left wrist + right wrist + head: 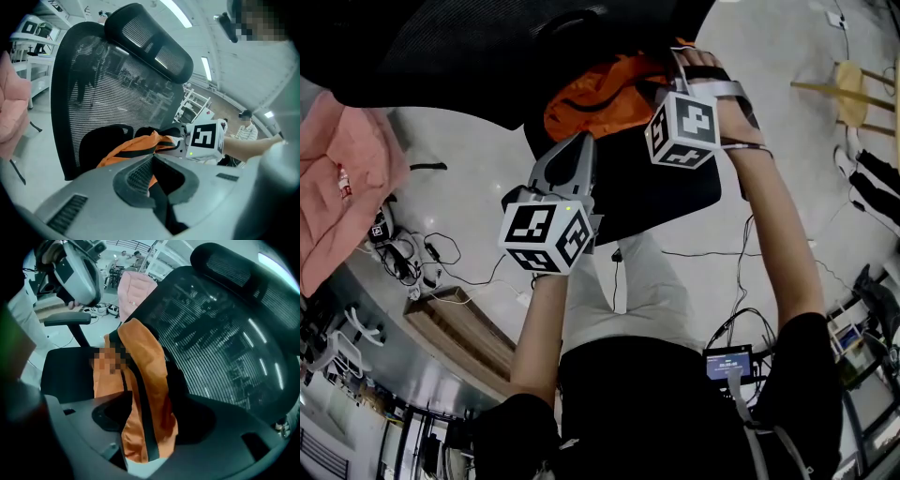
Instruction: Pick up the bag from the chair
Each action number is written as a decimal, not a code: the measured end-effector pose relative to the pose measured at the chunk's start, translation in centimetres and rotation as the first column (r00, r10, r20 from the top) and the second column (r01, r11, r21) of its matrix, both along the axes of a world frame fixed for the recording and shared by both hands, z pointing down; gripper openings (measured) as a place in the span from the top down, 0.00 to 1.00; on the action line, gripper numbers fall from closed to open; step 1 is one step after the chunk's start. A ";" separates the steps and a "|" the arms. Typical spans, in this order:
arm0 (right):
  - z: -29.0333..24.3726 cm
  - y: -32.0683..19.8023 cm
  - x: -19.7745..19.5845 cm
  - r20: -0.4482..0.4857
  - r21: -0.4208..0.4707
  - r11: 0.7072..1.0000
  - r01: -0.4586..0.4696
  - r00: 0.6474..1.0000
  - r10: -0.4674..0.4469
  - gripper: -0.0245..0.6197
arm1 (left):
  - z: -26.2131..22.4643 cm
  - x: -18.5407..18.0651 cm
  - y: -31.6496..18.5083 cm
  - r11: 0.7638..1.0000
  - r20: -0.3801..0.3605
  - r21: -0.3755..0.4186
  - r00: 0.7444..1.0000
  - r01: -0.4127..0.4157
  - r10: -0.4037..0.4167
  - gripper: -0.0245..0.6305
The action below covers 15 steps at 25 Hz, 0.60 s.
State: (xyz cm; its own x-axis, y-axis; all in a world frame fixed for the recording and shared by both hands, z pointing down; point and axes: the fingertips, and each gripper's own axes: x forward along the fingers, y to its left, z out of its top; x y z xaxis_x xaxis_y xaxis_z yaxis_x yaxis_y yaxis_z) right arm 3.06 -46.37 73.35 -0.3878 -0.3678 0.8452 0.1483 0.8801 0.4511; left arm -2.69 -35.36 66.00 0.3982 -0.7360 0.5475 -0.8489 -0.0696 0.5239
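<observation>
Within right claw [145, 437]: bag [145, 366] (seemingly gripped).

Left gripper [581, 141] and right gripper [673, 67] meet orange bag [595, 94] on chair [661, 192].

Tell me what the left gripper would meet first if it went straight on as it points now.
The orange fabric bag on the black mesh office chair: it lies directly before the claw of the left gripper, which seems to pinch its black strap.
</observation>
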 end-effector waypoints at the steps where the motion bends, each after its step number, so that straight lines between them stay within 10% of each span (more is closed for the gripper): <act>1: 0.0 0.0 -0.1 -0.002 0.003 1.000 0.001 1.000 -0.001 0.54 | 0.1 -0.1 0.1 1.000 0.001 -0.001 1.000 0.001 -0.001 0.95; 15: -0.4 1.2 0.2 -0.020 -0.015 0.999 -0.030 0.999 0.030 0.87 | -1.1 -1.1 0.3 1.000 0.003 0.005 1.000 0.027 -0.027 0.95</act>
